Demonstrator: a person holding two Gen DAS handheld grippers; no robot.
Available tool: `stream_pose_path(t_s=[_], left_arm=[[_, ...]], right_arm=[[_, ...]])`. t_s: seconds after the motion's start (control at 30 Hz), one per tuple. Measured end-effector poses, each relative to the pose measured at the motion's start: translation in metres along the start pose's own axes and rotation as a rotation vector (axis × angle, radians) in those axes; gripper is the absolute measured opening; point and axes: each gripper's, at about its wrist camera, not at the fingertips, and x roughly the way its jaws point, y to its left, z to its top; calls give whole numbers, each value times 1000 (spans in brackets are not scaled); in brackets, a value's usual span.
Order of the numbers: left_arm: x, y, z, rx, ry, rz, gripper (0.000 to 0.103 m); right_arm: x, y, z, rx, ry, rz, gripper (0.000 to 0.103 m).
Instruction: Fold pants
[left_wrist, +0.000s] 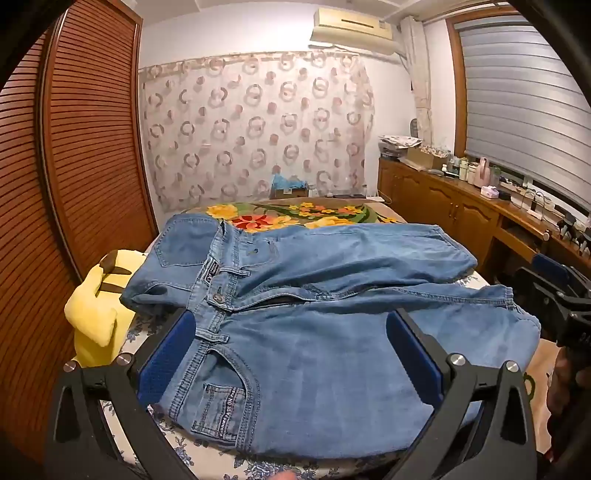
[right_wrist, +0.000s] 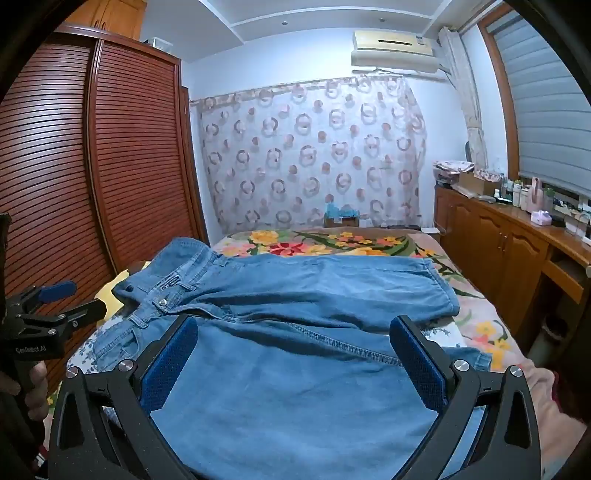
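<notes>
Since the jeans (left_wrist: 306, 295) lie spread on the bed (right_wrist: 476, 325), waistband toward the wardrobe side and both legs running toward the cabinet side, I judge the step in hand to be the first fold, with no grip taken yet. I hold the left gripper (left_wrist: 291, 354) over the hip and front pocket (left_wrist: 221, 406), its blue pads released at full spread with denim beneath them but nothing pinched. I hold the right gripper (right_wrist: 291, 365) over the near leg, likewise released and grasping nothing.

Procedure as I judge it: bring the left pads to the near waistband corner and the right pads to the near leg's outer edge, then close on one layer only. Lift both ends evenly and carry the near leg over the far leg, matching seams. Denim is stiff and heavy, so a shallow pinch may slip; take a deep bite of cloth.

Limits of view: the near edge of the jeans is masked by the gripper frames in both views. The near hem sits beside a dark mass at the left view's edge and is partly cut off. A yellow cloth (left_wrist: 96, 314) lies partly under the waistband; what the dark shapes on it are I cannot tell.
</notes>
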Motion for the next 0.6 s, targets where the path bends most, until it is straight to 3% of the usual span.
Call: stream_pose_path(t_s=[0.6], left_arm=[[-1,-2,-2,-14,6,-7,103]], right_arm=[[-4,3,0,-3,-2,-5,103]])
